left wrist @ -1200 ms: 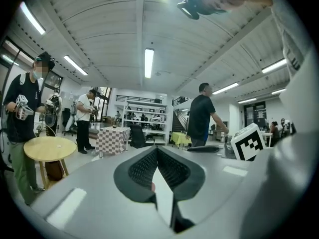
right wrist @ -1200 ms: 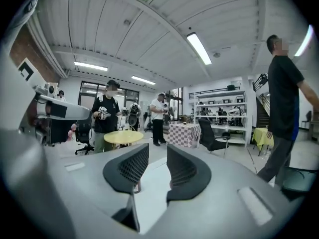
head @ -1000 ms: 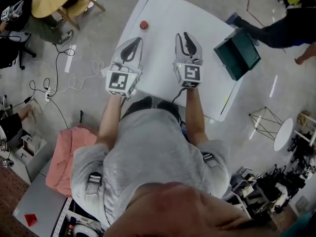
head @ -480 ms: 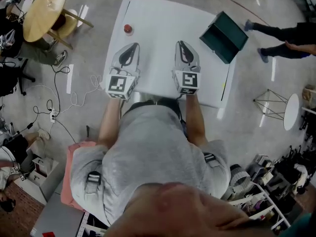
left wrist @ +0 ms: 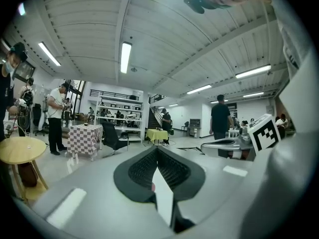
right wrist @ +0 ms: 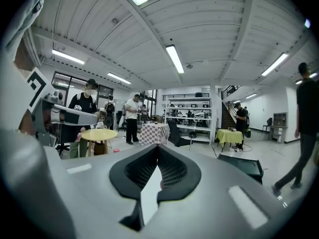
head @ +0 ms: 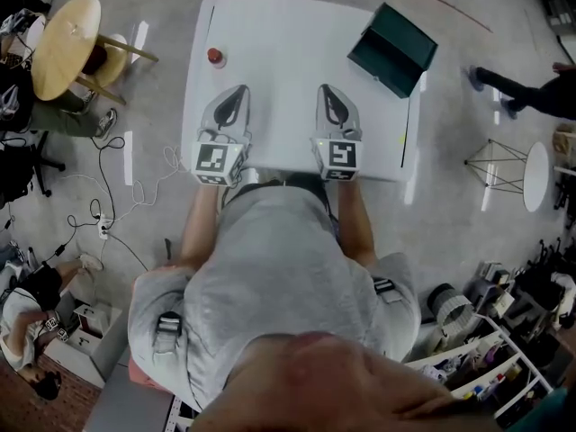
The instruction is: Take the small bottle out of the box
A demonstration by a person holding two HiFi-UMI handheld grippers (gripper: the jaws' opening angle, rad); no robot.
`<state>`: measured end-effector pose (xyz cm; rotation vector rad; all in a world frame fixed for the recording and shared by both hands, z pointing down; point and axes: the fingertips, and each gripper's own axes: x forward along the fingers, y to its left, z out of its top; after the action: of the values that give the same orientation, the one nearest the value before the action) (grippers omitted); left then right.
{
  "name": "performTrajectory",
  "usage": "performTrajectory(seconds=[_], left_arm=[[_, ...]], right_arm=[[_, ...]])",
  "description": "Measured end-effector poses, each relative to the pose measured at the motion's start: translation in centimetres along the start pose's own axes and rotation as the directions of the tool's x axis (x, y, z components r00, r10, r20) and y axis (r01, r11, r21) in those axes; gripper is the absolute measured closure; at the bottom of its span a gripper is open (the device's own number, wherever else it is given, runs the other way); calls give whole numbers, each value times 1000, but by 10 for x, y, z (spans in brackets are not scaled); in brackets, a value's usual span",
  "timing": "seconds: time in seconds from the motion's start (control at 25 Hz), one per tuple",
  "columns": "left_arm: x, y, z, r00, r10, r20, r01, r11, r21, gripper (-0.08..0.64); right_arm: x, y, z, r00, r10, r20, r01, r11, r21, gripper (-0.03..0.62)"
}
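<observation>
Now that the right gripper [head: 328, 91] has just closed its jaws on nothing and, like the left gripper [head: 239, 91] — also shut, empty — has drawn back to the near edge of the white table [head: 288, 34], the dark green box [head: 393, 49] sits well apart at the far right corner, small bottle unseen, likely untouched.

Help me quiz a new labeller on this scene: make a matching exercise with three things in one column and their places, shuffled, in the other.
Things:
1. box
2. red item
3. round table

Places:
A. on the floor, left of the white table
B. on the white table, far left
C. on the white table, far right corner

Pairs: 1-C, 2-B, 3-A
</observation>
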<state>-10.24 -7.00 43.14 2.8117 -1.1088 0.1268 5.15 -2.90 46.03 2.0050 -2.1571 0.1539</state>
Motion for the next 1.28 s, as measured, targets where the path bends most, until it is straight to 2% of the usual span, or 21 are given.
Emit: performTrajectory(seconds=[0.44, 1.28], left_arm=[[6, -4, -4, 1000, -16, -14, 16, 1000, 0, 548], [7, -4, -4, 1000, -5, -10, 5, 1000, -6, 548]], right_arm=[[-5, -3, -10, 1000, 9, -29, -9, 1000, -3, 589], [-3, -1, -9, 999, 25, -26, -24, 1000, 4, 589]])
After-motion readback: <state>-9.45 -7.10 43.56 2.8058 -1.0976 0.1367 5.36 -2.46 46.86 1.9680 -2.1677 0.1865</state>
